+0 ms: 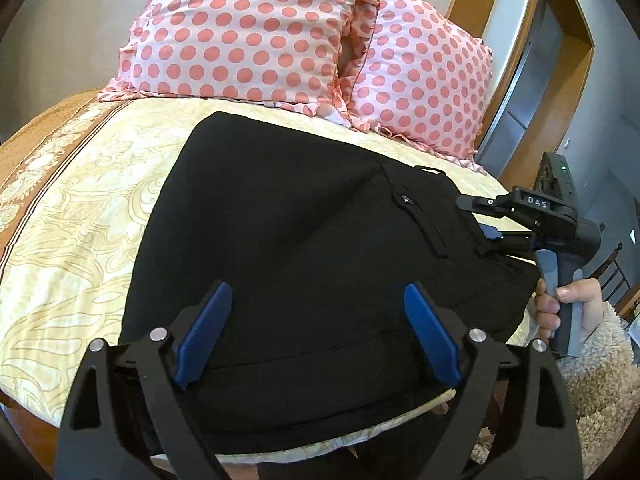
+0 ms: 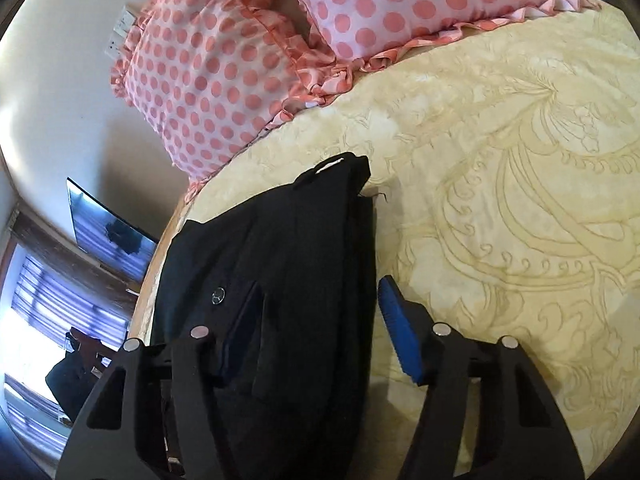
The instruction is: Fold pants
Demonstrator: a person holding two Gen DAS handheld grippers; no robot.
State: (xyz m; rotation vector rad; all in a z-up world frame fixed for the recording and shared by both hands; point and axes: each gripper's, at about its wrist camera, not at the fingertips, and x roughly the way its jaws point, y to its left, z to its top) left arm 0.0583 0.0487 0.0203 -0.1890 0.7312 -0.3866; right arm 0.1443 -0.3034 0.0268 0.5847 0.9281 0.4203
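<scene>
Black pants [image 1: 304, 240] lie folded in a thick stack on the cream patterned bedspread [image 1: 80, 216]. My left gripper [image 1: 318, 300] is open, its blue pads [image 1: 208, 332] spread above the near edge of the stack. My right gripper [image 1: 480, 216] is at the stack's right side, by the waistband, jaws apart. In the right wrist view the right gripper [image 2: 316, 312] is open over the pants [image 2: 288, 264]. One blue pad [image 2: 400, 332] shows beside the cloth; the other is half hidden behind a fold near a pocket button [image 2: 218, 295].
Two pink polka-dot pillows [image 1: 248, 28] stand at the head of the bed, just beyond the pants. A wooden headboard frame [image 1: 576, 48] and a fluffy beige rug [image 1: 600, 364] are on the right. A wall TV [image 2: 108, 232] and window are off the bed's side.
</scene>
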